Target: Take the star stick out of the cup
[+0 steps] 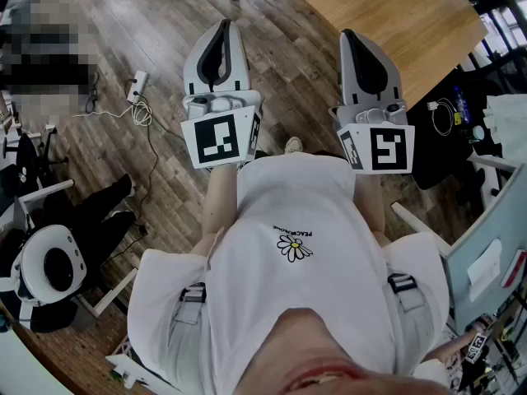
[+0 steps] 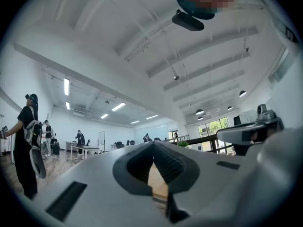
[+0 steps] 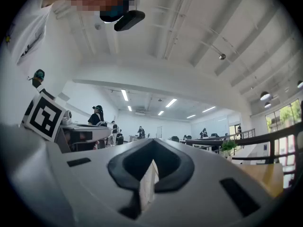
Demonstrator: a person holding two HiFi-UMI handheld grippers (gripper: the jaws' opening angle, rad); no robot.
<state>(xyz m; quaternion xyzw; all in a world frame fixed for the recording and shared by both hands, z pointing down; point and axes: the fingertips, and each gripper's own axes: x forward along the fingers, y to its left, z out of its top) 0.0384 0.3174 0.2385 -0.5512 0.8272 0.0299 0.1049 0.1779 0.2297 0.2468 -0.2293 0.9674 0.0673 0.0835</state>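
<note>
No cup and no star stick show in any view. In the head view both grippers are held close in front of the person's white T-shirt [image 1: 305, 245] and point away from the body. My left gripper [image 1: 224, 25] is shut, its dark pads meeting at the tip with nothing between them. My right gripper [image 1: 349, 34] stands beside it, also shut and empty. In the left gripper view the left gripper [image 2: 154, 144] tilts up toward the ceiling and a large room. The right gripper [image 3: 153, 142] in its own view points the same way.
A wooden table [image 1: 395, 6] lies ahead at the upper right over plank flooring. A power strip with cables [image 1: 138, 85] is on the floor at the left, and a chair [image 1: 49, 262] stands near the lower left. A person [image 2: 28, 141] stands in the room.
</note>
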